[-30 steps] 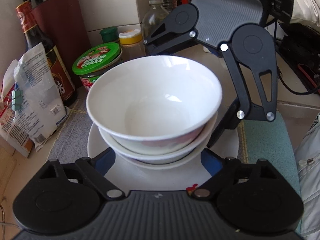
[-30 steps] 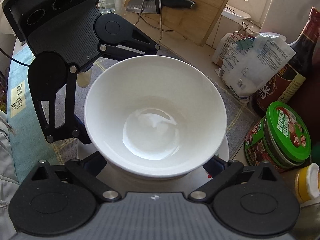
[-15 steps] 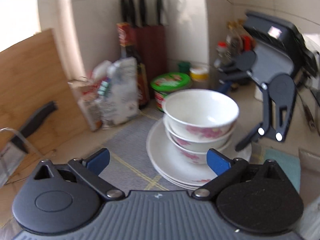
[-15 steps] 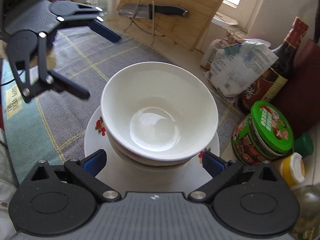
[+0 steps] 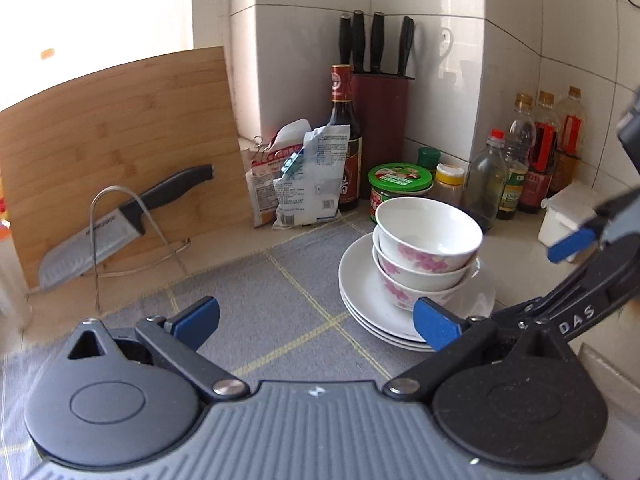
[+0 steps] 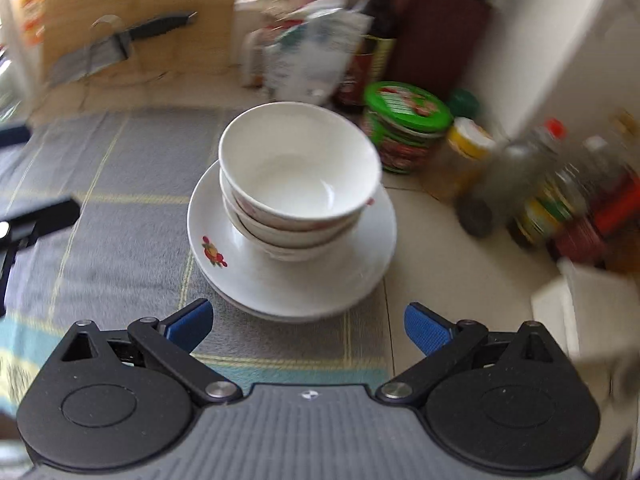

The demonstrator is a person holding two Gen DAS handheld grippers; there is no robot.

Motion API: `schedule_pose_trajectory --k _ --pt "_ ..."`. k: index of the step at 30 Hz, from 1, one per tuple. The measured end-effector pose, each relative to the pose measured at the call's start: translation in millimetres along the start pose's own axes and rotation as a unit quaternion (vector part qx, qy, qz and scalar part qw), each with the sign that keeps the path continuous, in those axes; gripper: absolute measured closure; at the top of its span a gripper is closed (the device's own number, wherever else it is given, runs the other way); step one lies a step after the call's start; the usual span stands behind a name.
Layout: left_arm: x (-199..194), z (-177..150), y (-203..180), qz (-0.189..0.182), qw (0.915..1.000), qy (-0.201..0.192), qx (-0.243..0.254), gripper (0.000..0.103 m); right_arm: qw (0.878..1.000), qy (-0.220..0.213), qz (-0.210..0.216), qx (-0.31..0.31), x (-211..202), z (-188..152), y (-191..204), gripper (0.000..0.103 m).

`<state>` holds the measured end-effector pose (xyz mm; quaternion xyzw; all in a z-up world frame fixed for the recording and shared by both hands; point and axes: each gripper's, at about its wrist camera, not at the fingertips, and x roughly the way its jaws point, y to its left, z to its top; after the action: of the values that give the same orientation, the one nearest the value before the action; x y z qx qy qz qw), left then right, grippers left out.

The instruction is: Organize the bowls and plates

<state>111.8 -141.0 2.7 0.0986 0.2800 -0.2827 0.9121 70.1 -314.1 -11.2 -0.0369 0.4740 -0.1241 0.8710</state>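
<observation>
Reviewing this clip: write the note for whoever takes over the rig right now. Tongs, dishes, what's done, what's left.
Left tongs: open, empty; jaws have just been opening, nothing between them.
Right tongs: open, empty, short of the stack.
Dishes: three bowls nested upright on stacked plates, at the grey mat's edge, near the green-lidded jar.
Done: bowls and plates are gathered into one pile.
Left: no loose plate or bowl in view; probably only check that the pile sits steady.

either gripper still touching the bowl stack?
No. Left gripper and right gripper both stand open, clear of the bowls stacked on the plates.
</observation>
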Motion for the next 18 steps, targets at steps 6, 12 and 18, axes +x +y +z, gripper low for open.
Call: schedule_pose_trajectory --k 6,12,18 --pt "-27 -3 6 0.011 0.9992 0.032 -0.022 0.001 0.993 -0.021 -0.015 0.112 -38 -34 18 0.000" --pt "-40 0 2 0.031 0.9988 0.036 -0.012 0.001 0.985 -0.046 -0.015 0.163 -59 -47 24 0.000" --pt "-40 2 -5 0.031 0.9987 0.040 -0.007 0.001 0.985 -0.059 -0.026 0.163 -63 -46 22 0.000"
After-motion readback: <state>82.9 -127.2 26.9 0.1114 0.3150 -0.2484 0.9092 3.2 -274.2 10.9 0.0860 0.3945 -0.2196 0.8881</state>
